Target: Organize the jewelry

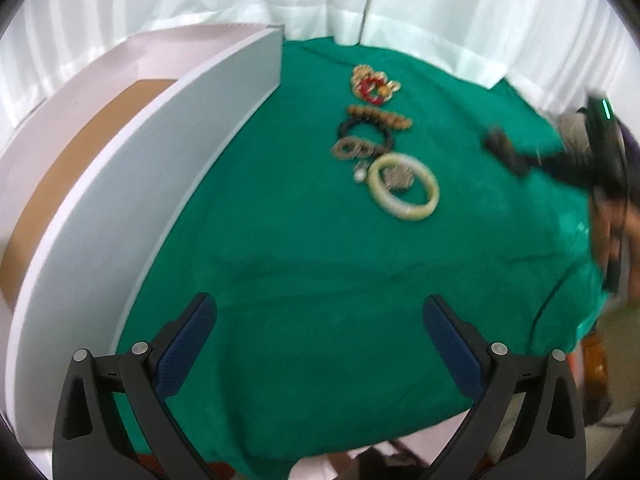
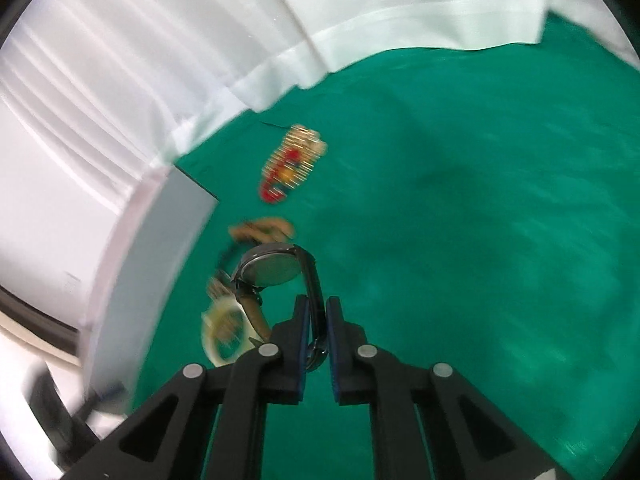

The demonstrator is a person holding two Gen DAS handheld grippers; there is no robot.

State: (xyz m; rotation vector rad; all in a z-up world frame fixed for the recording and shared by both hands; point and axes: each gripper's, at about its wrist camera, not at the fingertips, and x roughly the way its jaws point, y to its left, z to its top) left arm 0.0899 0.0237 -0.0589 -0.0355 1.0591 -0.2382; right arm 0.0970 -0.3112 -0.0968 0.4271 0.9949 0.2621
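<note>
Jewelry lies in a row on the green cloth: a red and gold piece, a brown bead bracelet, a black bead bracelet, a pale jade bangle with a small silver piece inside. My left gripper is open and empty above the near cloth. My right gripper is shut on the black strap of a wristwatch and holds it above the cloth. It shows blurred at the right of the left wrist view. The bangle and red and gold piece lie beyond.
A white box with a brown floor stands along the left of the cloth; its wall also shows in the right wrist view. White curtains hang behind. The cloth's right edge drops off near the person's arm.
</note>
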